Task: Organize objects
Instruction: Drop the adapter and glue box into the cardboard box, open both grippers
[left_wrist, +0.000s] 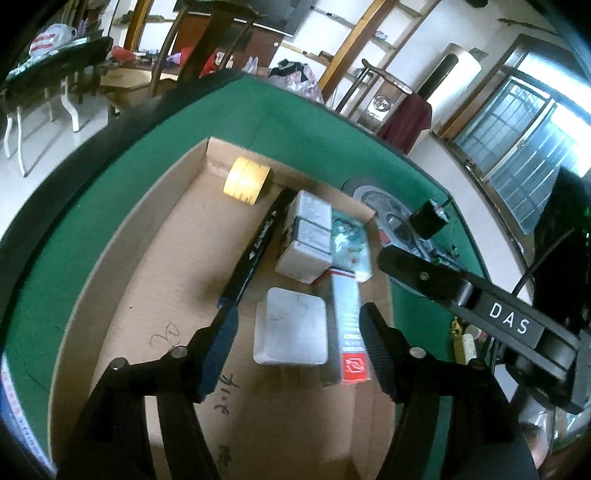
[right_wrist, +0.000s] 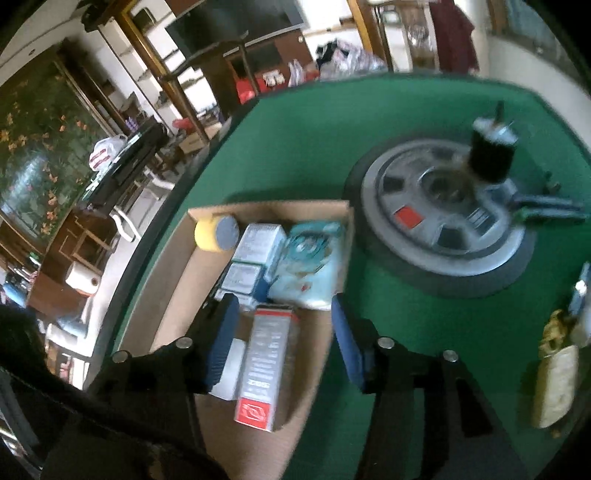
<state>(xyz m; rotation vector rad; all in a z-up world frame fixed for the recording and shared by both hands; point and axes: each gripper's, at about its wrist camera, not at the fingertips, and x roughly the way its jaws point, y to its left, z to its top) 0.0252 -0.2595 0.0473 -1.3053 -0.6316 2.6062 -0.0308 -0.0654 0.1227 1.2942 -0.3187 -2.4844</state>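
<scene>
The cardboard box (left_wrist: 122, 280) sits on the green table (left_wrist: 295, 122), and most of what is being tidied already lies in it. At its far left is a yellow tape roll (left_wrist: 246, 180), then a long black bar (left_wrist: 258, 243), then a stack of white cartons (left_wrist: 308, 236).

The left gripper (left_wrist: 297, 345) stands spread over a flat white carton (left_wrist: 291, 330) — the pads are clear of it on both sides, pinching nothing.

Just right of that carton lies the red-ended carton (right_wrist: 264, 363), with the right gripper (right_wrist: 282, 345) spread above it, likewise holding nothing.

Both items look set down, so the step in hand is probably the release and withdrawal. To do it well, lift each claw straight up with the fingers wide so no pad drags a carton askew.

Right of the box, the grey wheel (right_wrist: 439, 229) and black motor (right_wrist: 491, 155) remain on the table — likely next.
</scene>
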